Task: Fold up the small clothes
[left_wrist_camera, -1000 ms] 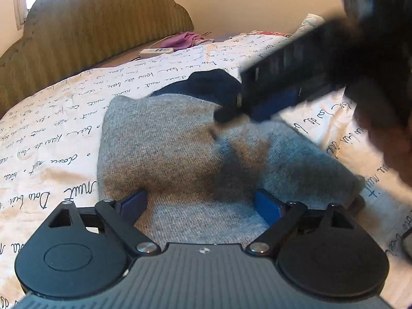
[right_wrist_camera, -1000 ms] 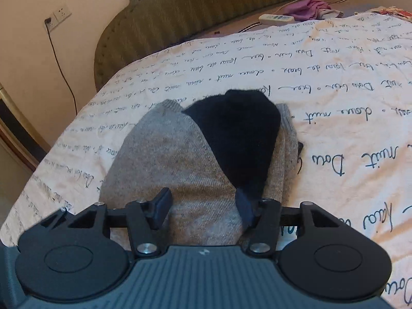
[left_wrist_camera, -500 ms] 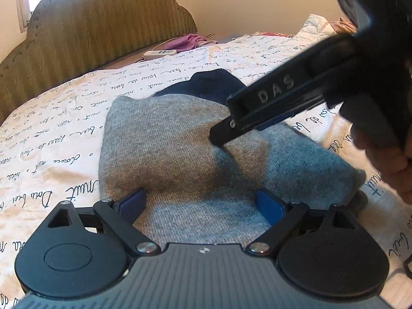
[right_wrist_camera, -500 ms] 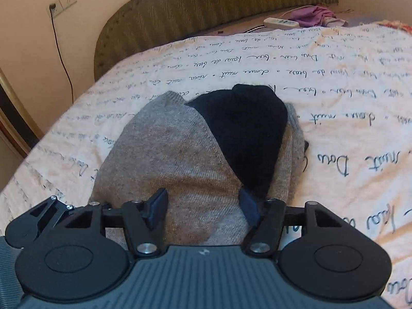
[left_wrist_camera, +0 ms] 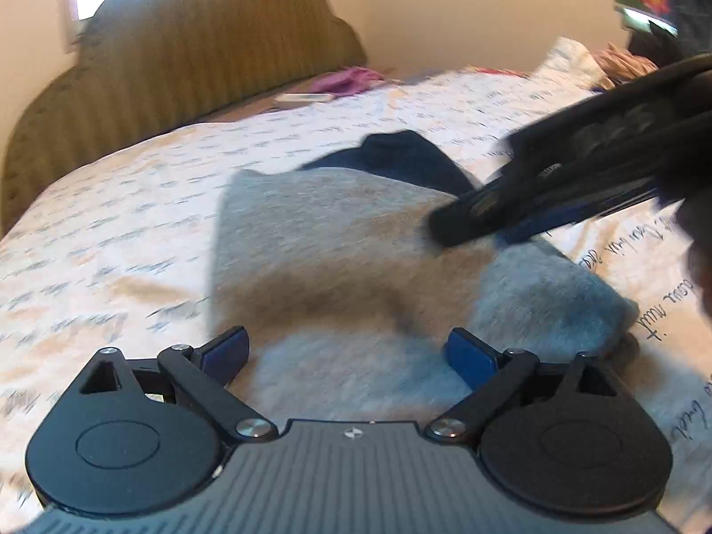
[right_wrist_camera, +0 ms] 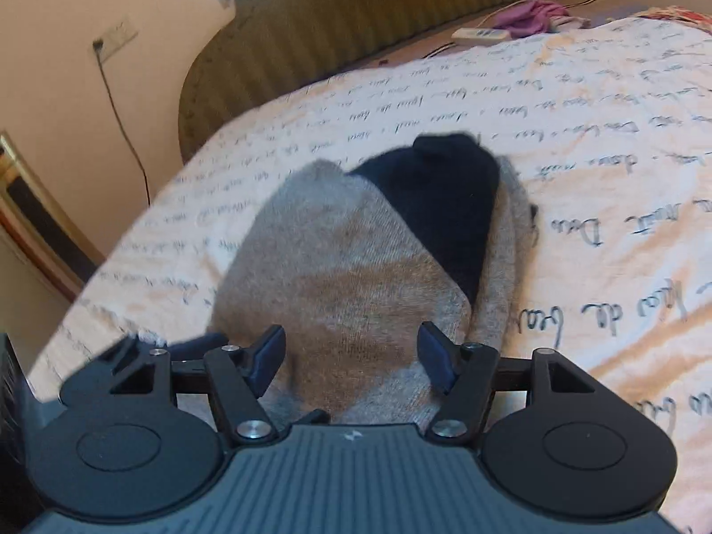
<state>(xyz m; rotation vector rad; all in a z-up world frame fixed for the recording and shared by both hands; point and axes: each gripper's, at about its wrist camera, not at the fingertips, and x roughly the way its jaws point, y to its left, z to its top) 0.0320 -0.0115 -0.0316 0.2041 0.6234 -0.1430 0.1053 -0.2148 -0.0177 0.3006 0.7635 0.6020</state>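
A grey knit garment (left_wrist_camera: 338, 258) with a dark navy part (left_wrist_camera: 400, 160) lies folded on the bed. In the left wrist view my left gripper (left_wrist_camera: 349, 351) is open, low over the garment's near edge, with nothing pinched between its blue pads. My right gripper (left_wrist_camera: 471, 218) reaches in from the right, blurred, over the garment's right side. In the right wrist view the right gripper (right_wrist_camera: 351, 351) has its jaws opening above the grey garment (right_wrist_camera: 347, 276). The cloth lies under and between the pads without being pressed. The navy part (right_wrist_camera: 445, 204) is ahead.
The bedsheet (right_wrist_camera: 600, 169) is white with handwriting print. An olive headboard (left_wrist_camera: 187, 58) stands at the far end, with a white remote (right_wrist_camera: 480, 34) and purple cloth (right_wrist_camera: 529, 13) before it. A wall socket and cable (right_wrist_camera: 115, 84) are at left. A hand (left_wrist_camera: 701, 258) shows at the right edge.
The right gripper's jaws have spread wider and it has drawn back to the right across the garment. The left gripper stays open over the near edge.
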